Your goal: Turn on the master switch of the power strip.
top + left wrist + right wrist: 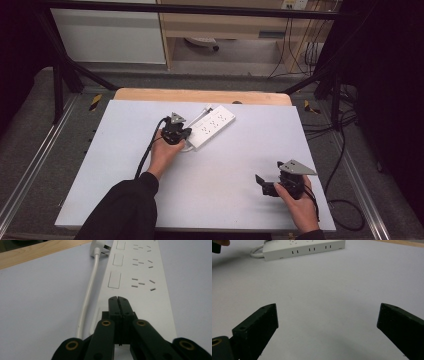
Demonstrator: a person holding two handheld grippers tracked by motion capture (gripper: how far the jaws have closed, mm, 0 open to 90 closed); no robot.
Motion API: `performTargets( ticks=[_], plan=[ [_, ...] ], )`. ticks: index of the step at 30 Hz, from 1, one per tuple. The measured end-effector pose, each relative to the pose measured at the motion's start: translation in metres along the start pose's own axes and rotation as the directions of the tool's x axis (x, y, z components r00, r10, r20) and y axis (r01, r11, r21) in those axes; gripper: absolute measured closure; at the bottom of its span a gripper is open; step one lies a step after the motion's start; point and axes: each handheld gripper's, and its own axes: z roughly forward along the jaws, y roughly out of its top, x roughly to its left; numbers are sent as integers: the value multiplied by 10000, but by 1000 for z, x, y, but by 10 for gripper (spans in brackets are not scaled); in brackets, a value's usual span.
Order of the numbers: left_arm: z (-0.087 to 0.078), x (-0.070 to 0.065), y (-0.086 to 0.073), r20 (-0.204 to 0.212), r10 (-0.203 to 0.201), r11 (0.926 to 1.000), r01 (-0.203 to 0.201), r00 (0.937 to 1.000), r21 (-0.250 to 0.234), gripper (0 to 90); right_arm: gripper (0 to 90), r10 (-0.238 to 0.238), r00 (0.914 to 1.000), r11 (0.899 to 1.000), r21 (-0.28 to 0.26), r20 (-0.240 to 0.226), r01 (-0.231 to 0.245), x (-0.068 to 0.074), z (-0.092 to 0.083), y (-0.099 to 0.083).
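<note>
A white power strip point(214, 125) lies slantwise on the far middle of the table, its white cable point(87, 295) looping beside it to a plug point(100, 246). My left gripper point(188, 134) is at the strip's near end. Seen in the left gripper view, my left gripper point(117, 299) has its jaws pressed together over the strip's point(142, 292) top face, with nothing between them; I cannot tell whether they touch it. My right gripper point(264, 186) rests near the front right of the table. In the right gripper view, my right gripper point(328, 317) stands wide open and empty, facing the distant strip point(304, 248).
The pale grey tabletop point(210, 170) has a wooden strip point(200, 95) along its far edge. Black frame bars and loose cables point(345, 150) run beside the table on the right. A cabinet stands beyond the table.
</note>
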Motion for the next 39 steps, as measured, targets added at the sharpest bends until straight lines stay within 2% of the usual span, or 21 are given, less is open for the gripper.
performTargets(
  ticks=[39],
  plan=[
    [1,-1,-1,15,128,9999,-128,9999,2,900,38,20,10000,10000,83,6,-20,-1,0,-1]
  ],
)
